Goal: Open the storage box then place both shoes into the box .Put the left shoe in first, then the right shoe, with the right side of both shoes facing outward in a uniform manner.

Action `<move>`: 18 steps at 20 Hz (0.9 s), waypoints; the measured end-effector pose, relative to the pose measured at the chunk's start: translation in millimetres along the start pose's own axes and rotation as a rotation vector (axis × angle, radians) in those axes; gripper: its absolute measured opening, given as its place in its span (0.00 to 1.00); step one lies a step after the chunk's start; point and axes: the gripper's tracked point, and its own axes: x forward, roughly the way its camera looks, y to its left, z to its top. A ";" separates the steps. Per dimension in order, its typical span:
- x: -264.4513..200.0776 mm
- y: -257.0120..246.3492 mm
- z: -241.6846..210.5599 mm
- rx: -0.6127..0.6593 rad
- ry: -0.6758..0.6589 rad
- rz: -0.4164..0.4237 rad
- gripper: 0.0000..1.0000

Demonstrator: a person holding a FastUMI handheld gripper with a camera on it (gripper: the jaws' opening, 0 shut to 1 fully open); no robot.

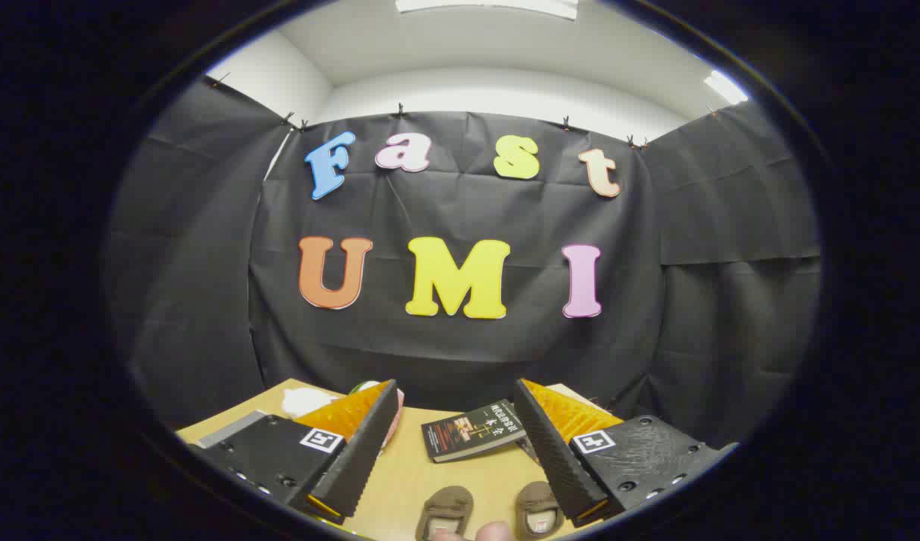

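The gripper (456, 451) was held level with its fingers wide apart and empty, both shoes (446, 513) lay side by side on the table (407, 473) between them, so loading was judged not yet begun

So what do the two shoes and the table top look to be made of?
The two brown shoes, left one and right one, lying between the open gripper's fingers, look like matte, soft fabric or suede: no shine, and broad straps across the top. The table top looks like pale wood or laminate with a smooth, low-sheen finish; I cannot tell which.
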 end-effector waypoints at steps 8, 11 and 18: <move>-7.6 -15.3 -1.4 0.039 -0.012 -0.043 0.95; -11.7 -10.9 0.8 0.039 -0.013 -0.027 0.95; -15.0 -7.2 -10.6 0.053 0.019 0.020 0.95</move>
